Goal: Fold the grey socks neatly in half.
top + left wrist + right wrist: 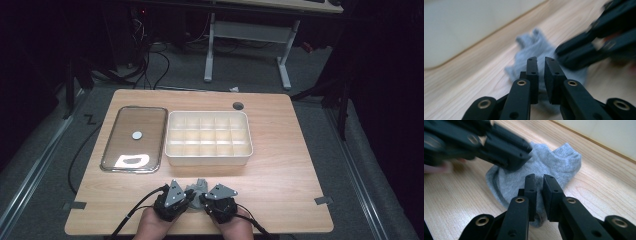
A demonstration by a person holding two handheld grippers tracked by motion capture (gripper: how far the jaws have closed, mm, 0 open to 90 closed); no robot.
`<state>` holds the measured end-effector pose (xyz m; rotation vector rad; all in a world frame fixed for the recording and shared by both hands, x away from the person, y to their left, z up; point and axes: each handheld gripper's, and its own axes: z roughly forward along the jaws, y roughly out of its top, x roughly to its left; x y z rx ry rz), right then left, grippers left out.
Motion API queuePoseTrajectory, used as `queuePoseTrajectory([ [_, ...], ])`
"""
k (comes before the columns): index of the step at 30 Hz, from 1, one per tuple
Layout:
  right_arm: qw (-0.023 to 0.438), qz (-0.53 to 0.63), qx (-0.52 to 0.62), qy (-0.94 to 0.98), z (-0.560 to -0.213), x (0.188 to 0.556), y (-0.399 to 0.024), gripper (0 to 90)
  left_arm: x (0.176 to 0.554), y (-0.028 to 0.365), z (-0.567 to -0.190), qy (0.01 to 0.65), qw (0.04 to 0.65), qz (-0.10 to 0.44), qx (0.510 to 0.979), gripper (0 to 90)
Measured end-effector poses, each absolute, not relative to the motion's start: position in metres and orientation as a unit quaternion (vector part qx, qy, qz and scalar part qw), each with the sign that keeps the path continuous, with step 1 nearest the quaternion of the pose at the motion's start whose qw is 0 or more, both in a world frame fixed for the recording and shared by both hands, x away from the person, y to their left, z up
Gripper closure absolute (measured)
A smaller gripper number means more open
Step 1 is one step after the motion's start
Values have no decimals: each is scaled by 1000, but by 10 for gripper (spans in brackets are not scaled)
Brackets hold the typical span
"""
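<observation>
The table (280, 165) is a light wooden one, and the work happens at the middle of its near edge. There a small grey sock (198, 187) lies on the wood, just in front of the white divided box (209, 159), between the two grippers.

The step in hand seems to be handling the sock with both grippers, maybe to fold it or to lift it toward the box. To do this well, each gripper should take a separate edge of the fabric, not the same bunch, and the jaws should close on the cloth only, without scraping the wood. The person should lift slowly, because thin knit slips out easily from narrow jaws, and the two grippers are very close and could knock each other.

The left gripper (540, 62) has its jaws nearly closed, with only a thin gap, just over the near part of the sock; it is hard to tell if any fabric is between them. The right gripper (538, 181) stands the same way, jaws almost together above the middle of the sock, and again a real grip cannot be confirmed.

The sock is short, an ankle type, of fine grey knit. It lies crumpled and partly folded, with the ribbed opening (569, 155) turned toward the box.
</observation>
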<state>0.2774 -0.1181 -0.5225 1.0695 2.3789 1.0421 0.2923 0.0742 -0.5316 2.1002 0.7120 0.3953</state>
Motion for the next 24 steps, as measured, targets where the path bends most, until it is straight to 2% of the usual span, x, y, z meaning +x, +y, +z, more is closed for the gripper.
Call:
queuePoseTrajectory([
  [5,162,367,379,834,-522,279,-119,821,290,74,-533,275,424,171,846,818],
  [9,155,370,400,824,-515,276,-121,694,291,75,-532,276,424,164,847,815],
  [10,155,370,400,824,-515,276,-121,694,291,75,-532,276,424,164,847,814],
  [11,149,374,421,813,-514,276,-125,611,292,75,-533,277,426,161,846,811],
  [13,138,372,437,807,-516,278,-129,553,292,75,-533,278,426,158,846,809],
  [16,121,367,452,804,-519,282,-132,505,292,76,-533,279,427,154,846,802],
  [17,102,365,461,802,-523,285,-132,493,293,76,-533,279,428,153,846,797],
  [18,102,365,461,802,-523,285,-132,493,293,76,-533,278,429,152,846,797],
  [20,78,377,463,798,-525,288,-133,594,293,76,-533,278,429,152,846,790],
  [21,78,377,463,798,-525,288,-133,594,293,76,-533,278,429,152,846,790],
  [22,62,381,460,799,-526,289,-133,670,292,76,-533,277,429,153,846,789],
  [23,62,381,460,799,-526,289,-133,670,292,76,-533,277,429,153,846,789],
  [24,65,381,450,805,-524,288,-132,747,292,76,-533,276,428,154,847,789],
])
